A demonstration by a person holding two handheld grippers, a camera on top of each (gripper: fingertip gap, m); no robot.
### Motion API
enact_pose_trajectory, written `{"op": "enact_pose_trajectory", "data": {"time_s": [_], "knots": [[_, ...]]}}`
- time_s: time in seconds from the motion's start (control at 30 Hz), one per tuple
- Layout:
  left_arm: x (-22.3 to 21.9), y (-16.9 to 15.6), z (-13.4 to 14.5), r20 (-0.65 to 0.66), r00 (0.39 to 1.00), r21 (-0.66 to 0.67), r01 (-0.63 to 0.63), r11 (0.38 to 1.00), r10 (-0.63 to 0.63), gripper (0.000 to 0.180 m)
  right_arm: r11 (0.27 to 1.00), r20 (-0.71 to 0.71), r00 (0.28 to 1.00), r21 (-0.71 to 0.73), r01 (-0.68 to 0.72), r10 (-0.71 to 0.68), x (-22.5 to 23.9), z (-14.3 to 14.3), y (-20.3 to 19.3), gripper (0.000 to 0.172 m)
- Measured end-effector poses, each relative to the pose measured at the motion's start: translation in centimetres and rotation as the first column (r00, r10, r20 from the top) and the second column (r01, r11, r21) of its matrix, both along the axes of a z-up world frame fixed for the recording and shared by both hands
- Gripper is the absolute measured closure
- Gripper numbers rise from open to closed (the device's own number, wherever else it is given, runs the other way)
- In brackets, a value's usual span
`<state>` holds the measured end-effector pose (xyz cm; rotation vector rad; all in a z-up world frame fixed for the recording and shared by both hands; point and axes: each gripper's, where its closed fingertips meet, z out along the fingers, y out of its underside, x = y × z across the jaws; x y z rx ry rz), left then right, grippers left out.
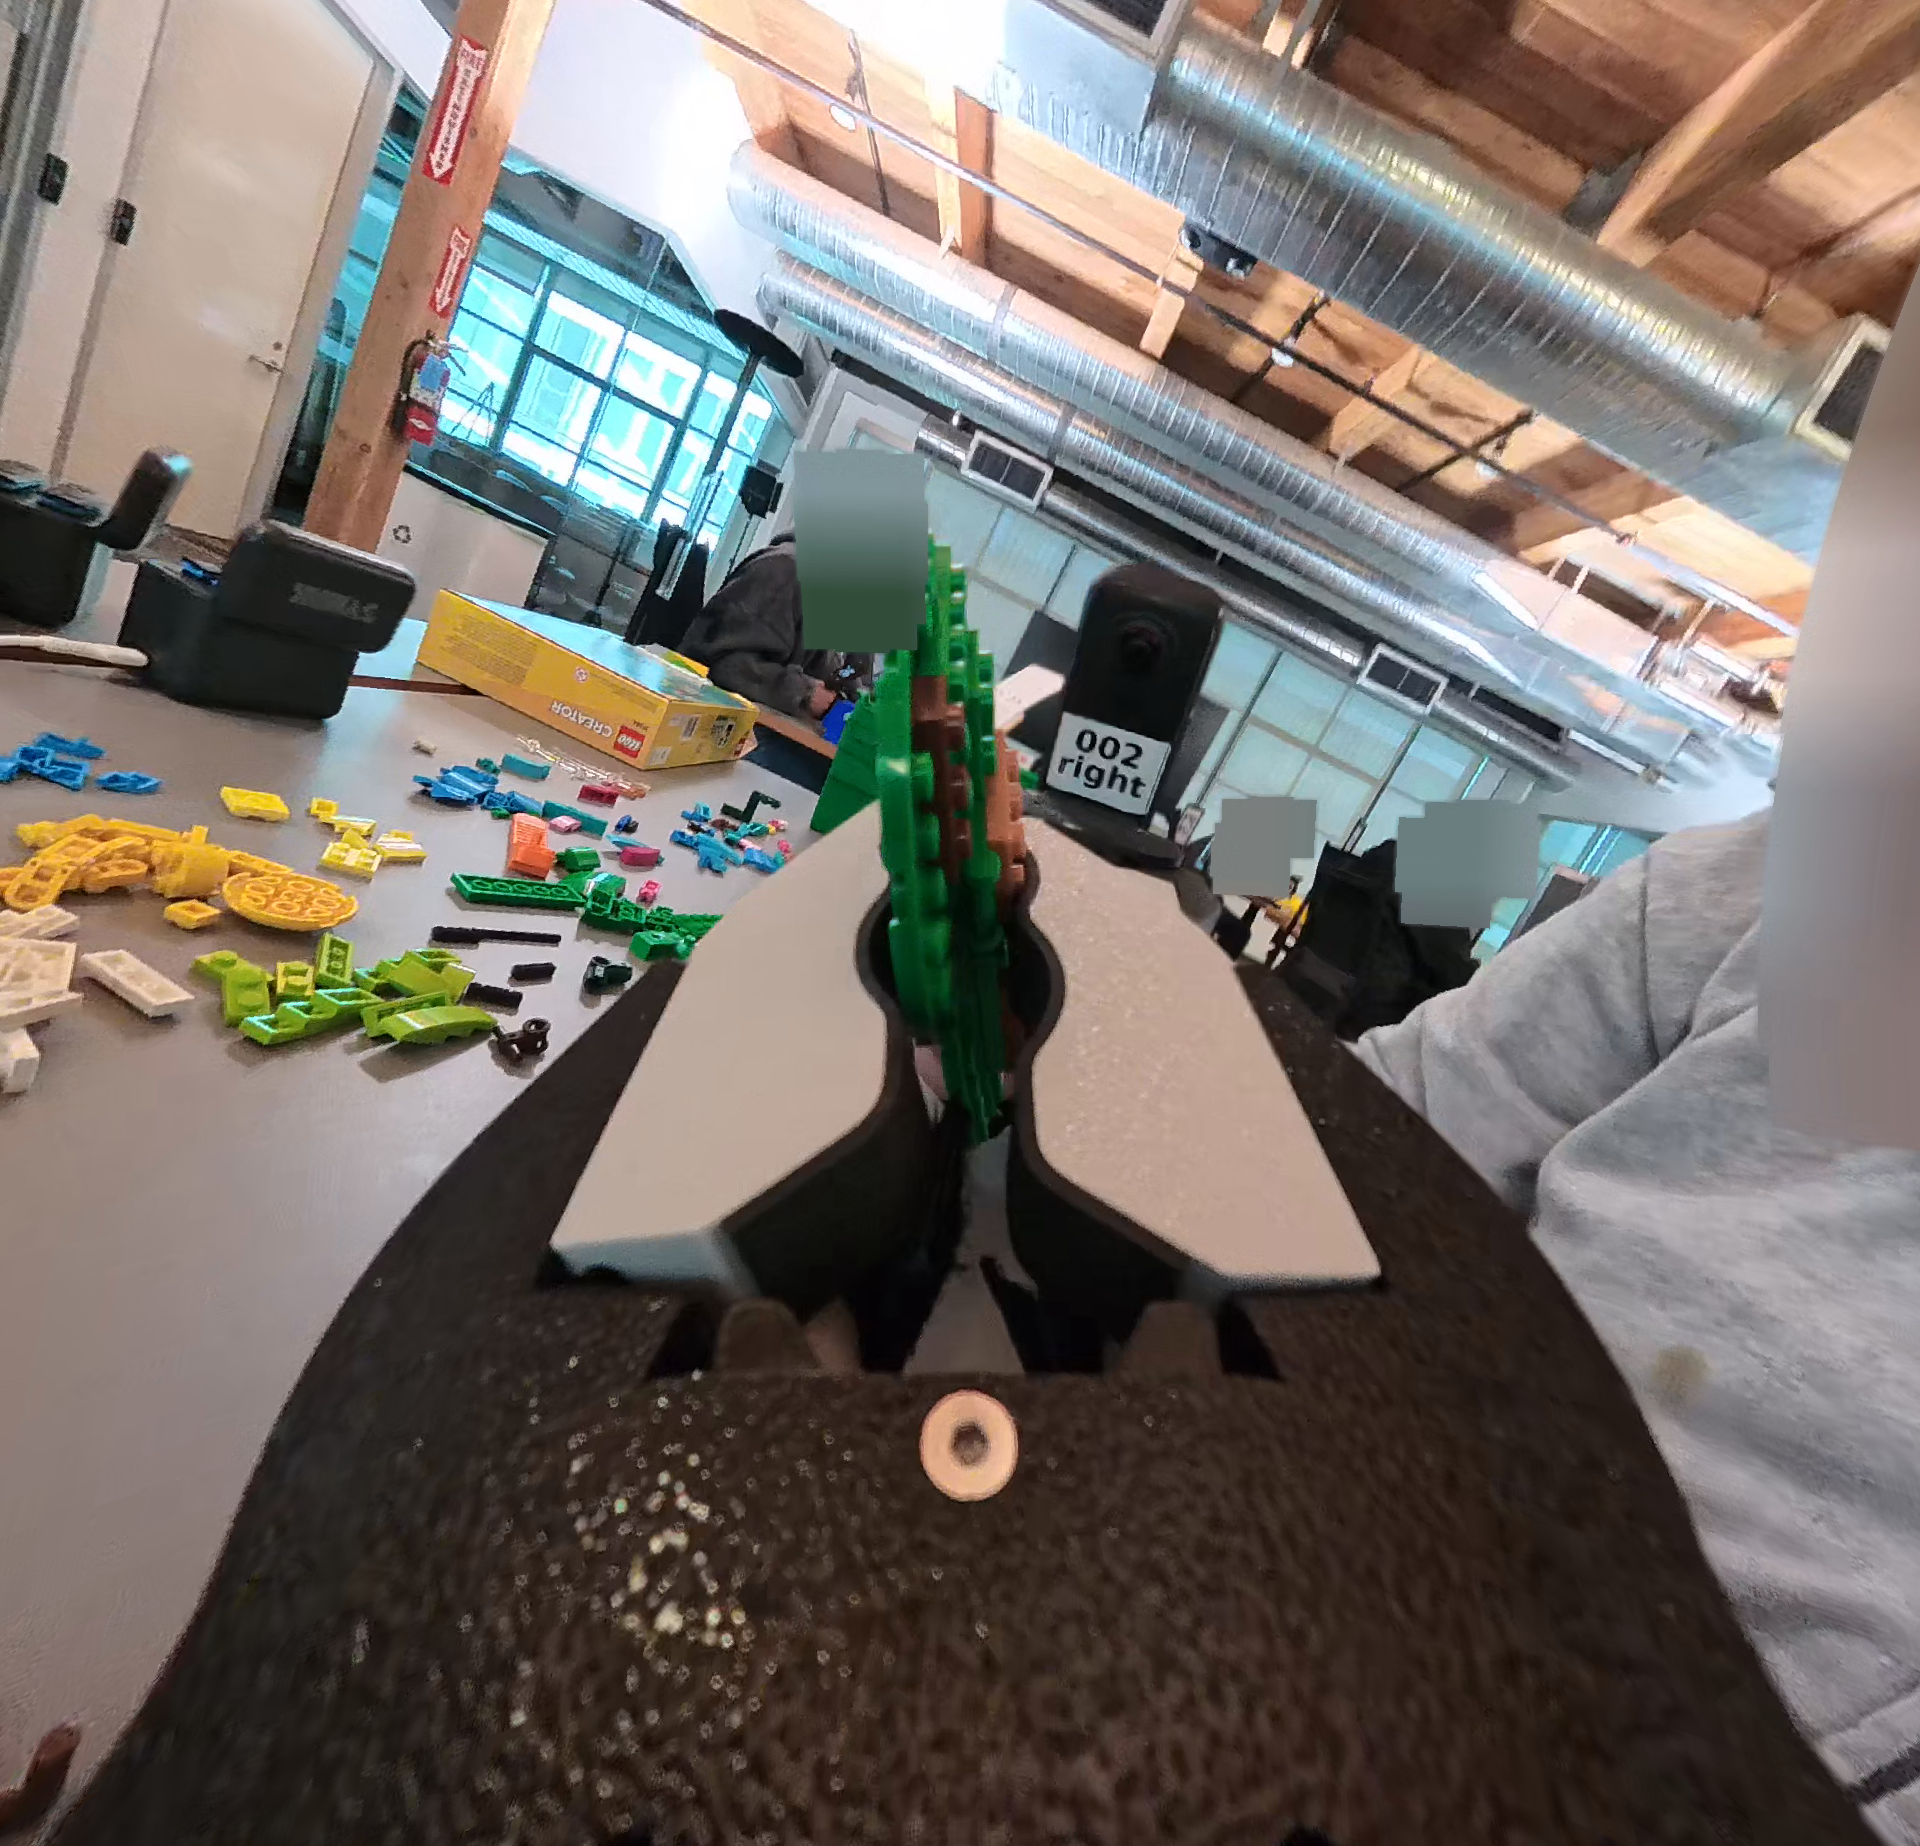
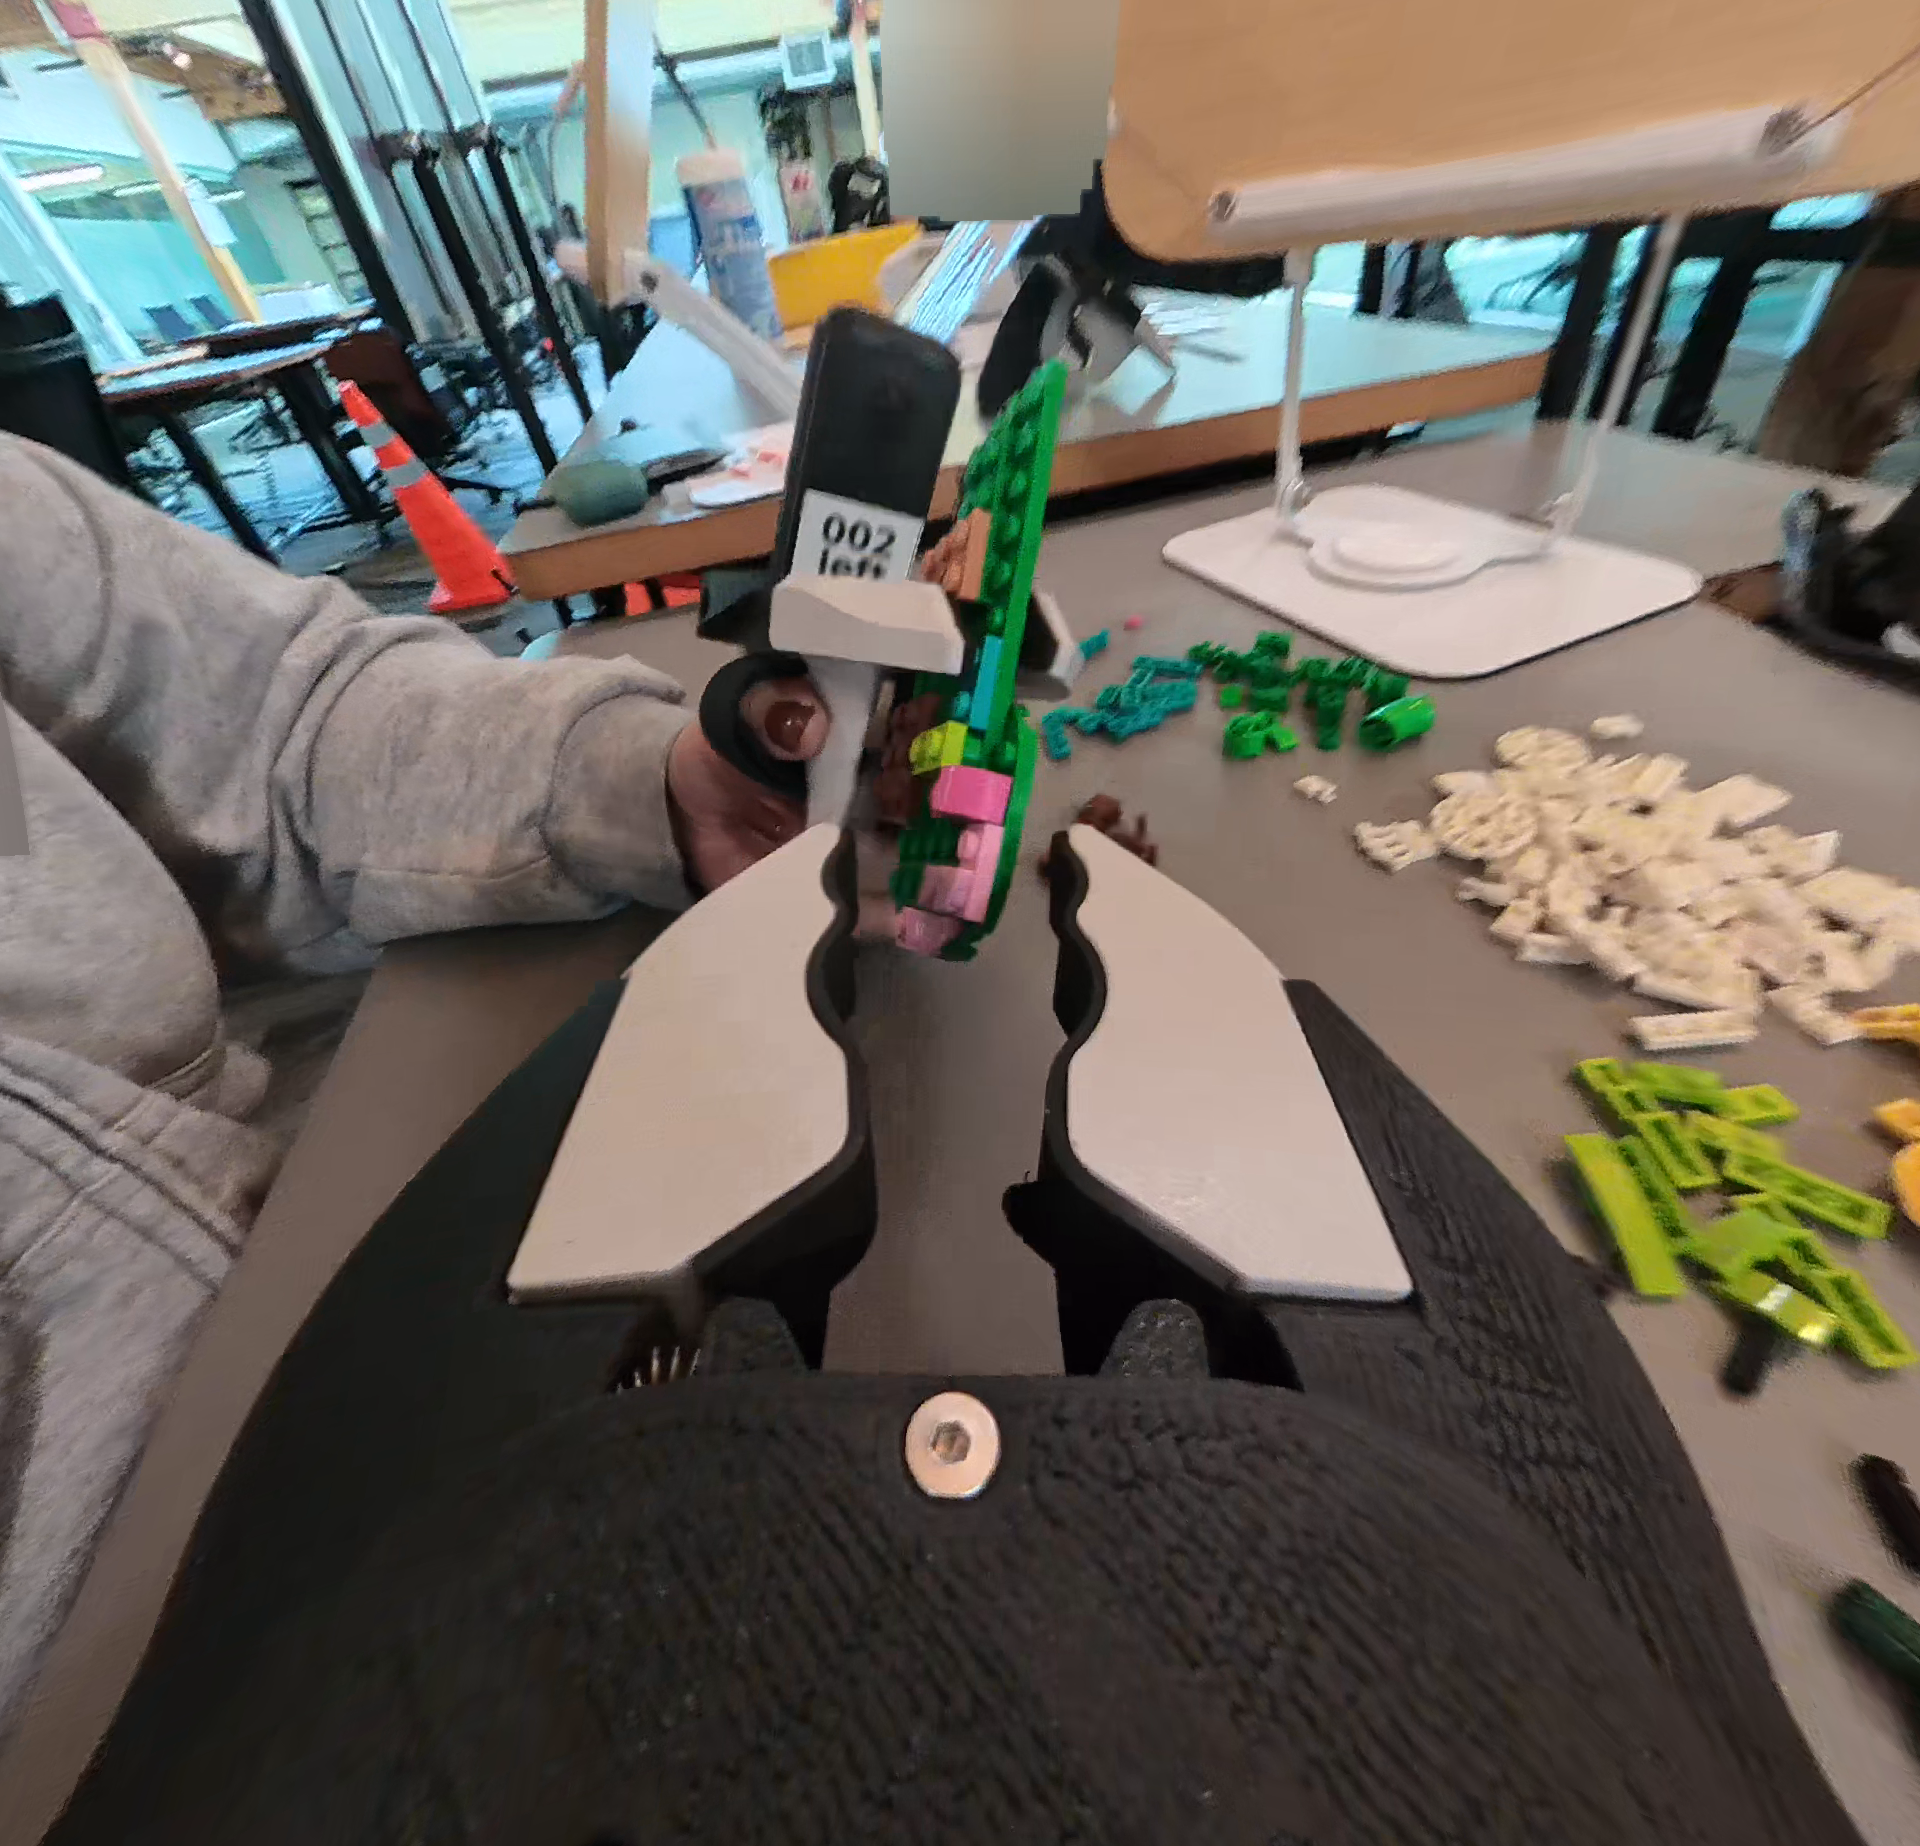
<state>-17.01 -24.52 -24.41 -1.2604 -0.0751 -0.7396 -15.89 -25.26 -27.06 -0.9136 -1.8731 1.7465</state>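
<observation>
The left gripper (image 1: 951, 923) has its fingers clamped on a green brick plate (image 1: 940, 840) held upright. The right gripper (image 2: 951, 897) fingers stand open just beside its lower end, above the surface (image 2: 1351, 809).

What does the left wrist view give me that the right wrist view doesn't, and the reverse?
Left wrist view only: a yellow box, two black cases, blue bricks, ceiling ducts.

Right wrist view only: a white stand base, a white brick pile, an orange cone, and the right gripper open beside the build's pink bricks.

Both: the left gripper clamping the green brick build, and lime bricks.
</observation>
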Motion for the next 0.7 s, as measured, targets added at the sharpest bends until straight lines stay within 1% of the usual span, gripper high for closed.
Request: {"op": "enact_pose_trajectory", "data": {"time_s": [0.03, 0.07, 0.1, 0.17, 0.2, 0.27, 0.3, 0.33, 0.37, 0.4, 0.43, 0.5, 0.53, 0.57, 0.6, 0.63, 0.7], "knots": [[0.4, 0.1, -0.1, -0.028, 1.0, -0.003, 0.005, 1.0, -0.005, 0.167, 1.0, 0.013, 1.0, 0.015, -0.016, 0.015, 0.1, -0.4, -0.5, 0.139], [0.9, 0.1, -0.1, -0.06, 0.998, -0.006, 0.01, 1.0, -0.01, 0.167, 0.999, 0.011, 1.0, 0.046, -0.014, 0.013, 0.0, -0.8, -0.8, 0.149], [1.2, 0.1, -0.2, -0.082, 0.997, -0.008, 0.012, 1.0, -0.012, 0.167, 0.996, -0.007, 1.0, 0.086, -0.003, 0.004, 0.0, -1.1, -0.8, 0.153], [1.3, 0.1, -0.2, -0.101, 0.995, -0.01, 0.015, 1.0, -0.016, 0.164, 0.993, -0.018, 1.0, 0.117, -0.001, 0.003, 0.0, -1.0, -0.7, 0.157], [1.1, 0.3, -0.4, -0.118, 0.993, -0.035, -0.003, 0.999, -0.001, 0.157, 0.99, -0.027, 1.0, 0.141, 0.011, -0.007, 0.0, -1.0, -0.4, 0.16], [0.7, 0.7, -1.2, -0.221, 0.974, -0.092, -0.065, 0.994, 0.043, 0.134, 0.961, -0.09, 0.995, 0.265, 0.073, -0.051, -0.1, -1.3, 0.9, 0.163], [0.3, 0.8, -1.7, -0.293, 0.953, -0.118, -0.113, 0.987, 0.074, 0.123, 0.933, -0.12, 0.99, 0.343, 0.108, -0.071, -0.2, -1.6, 1.6, 0.163], [-0.2, 0.9, -2.2, -0.377, 0.92, -0.138, -0.173, 0.975, 0.109, 0.114, 0.892, -0.154, 0.984, 0.427, 0.148, -0.089, -0.2, -1.8, 2.3, 0.163], [-0.7, 1.0, -2.6, -0.473, 0.869, -0.143, -0.24, 0.96, 0.146, 0.108, 0.836, -0.199, 0.974, 0.513, 0.196, -0.107, -0.3, -2.0, 3.1, 0.163], [-1.3, 1.0, -2.9, -0.58, 0.793, -0.129, -0.314, 0.941, 0.185, 0.106, 0.765, -0.253, 0.96, 0.593, 0.253, -0.121, -0.5, -2.1, 4.0, 0.163], [-2.0, 0.9, -3.2, -0.689, 0.688, -0.093, -0.395, 0.914, 0.228, 0.106, 0.681, -0.308, 0.943, 0.665, 0.307, -0.125, -0.6, -2.2, 4.7, 0.163], [-2.9, 0.7, -3.3, -0.853, 0.438, 0.023, -0.51, 0.86, 0.283, 0.109, 0.495, -0.424, 0.901, 0.766, 0.411, -0.092, -0.8, -2.1, 5.5, 0.163], [-3.1, 0.6, -3.4, -0.903, 0.315, 0.085, -0.537, 0.839, 0.292, 0.112, 0.408, -0.47, 0.88, 0.793, 0.452, -0.063, -0.9, -2.1, 5.7, 0.163], [-2.9, 0.6, -3.5, -0.933, 0.205, 0.141, -0.547, 0.825, 0.296, 0.116, 0.339, -0.497, 0.867, 0.812, 0.476, -0.027, -1.0, -2.2, 5.6, 0.163], [-2.7, 0.7, -3.7, -0.95, 0.115, 0.183, -0.55, 0.815, 0.291, 0.121, 0.29, -0.517, 0.856, 0.82, 0.494, 0.004, -1.1, -2.3, 5.4, 0.163], [-2.5, 0.9, -4.2, -0.961, 0.04, 0.207, -0.548, 0.811, 0.272, 0.124, 0.258, -0.535, 0.844, 0.82, 0.511, 0.03, -1.1, -2.3, 5.2, 0.163], [-2.4, 1.1, -4.9, -0.964, -0.115, 0.263, -0.551, 0.792, 0.24, 0.134, 0.229, -0.55, 0.833, 0.82, 0.525, 0.06, -1.2, -2.4, 4.8, 0.163]]}}
